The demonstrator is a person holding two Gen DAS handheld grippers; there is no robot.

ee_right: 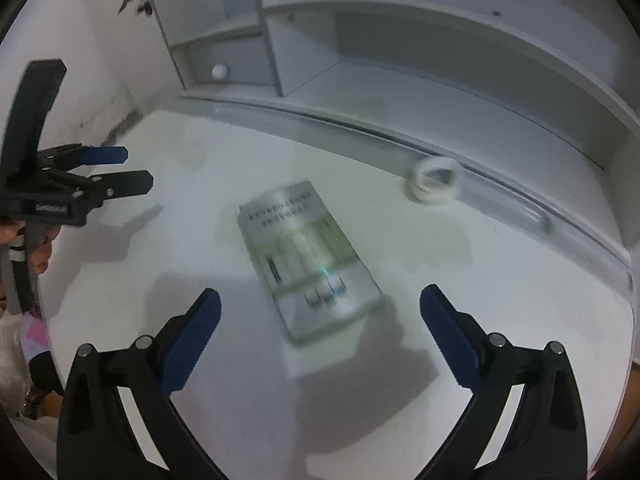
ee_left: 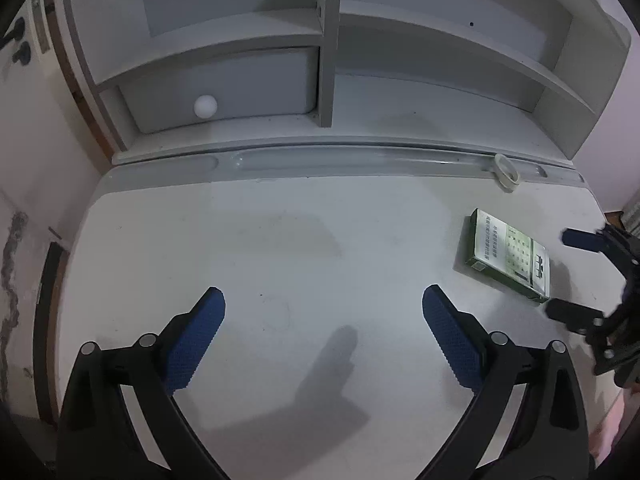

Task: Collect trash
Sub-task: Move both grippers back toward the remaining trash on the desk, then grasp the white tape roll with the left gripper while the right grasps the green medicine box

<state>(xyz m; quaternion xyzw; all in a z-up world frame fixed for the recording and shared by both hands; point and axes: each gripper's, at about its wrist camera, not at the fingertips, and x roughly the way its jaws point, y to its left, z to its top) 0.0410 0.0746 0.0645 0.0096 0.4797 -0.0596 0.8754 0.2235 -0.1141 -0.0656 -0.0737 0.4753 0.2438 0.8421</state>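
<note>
A flat green and white box [ee_left: 508,256] lies on the white desk [ee_left: 280,240] at the right. In the right wrist view the box [ee_right: 310,258] is blurred and lies just ahead of and between my open fingers. My right gripper [ee_right: 320,300] is open and empty; it also shows in the left wrist view [ee_left: 564,276] beside the box. My left gripper [ee_left: 324,300] is open and empty over bare desk, and appears at the left of the right wrist view [ee_right: 134,168].
A white tape roll [ee_left: 507,170] [ee_right: 436,180] rests by the groove at the desk's back edge. A white ball [ee_left: 205,106] [ee_right: 219,71] sits in a low shelf compartment. A grey shelf unit [ee_left: 328,60] stands behind the desk. A wall is at the left.
</note>
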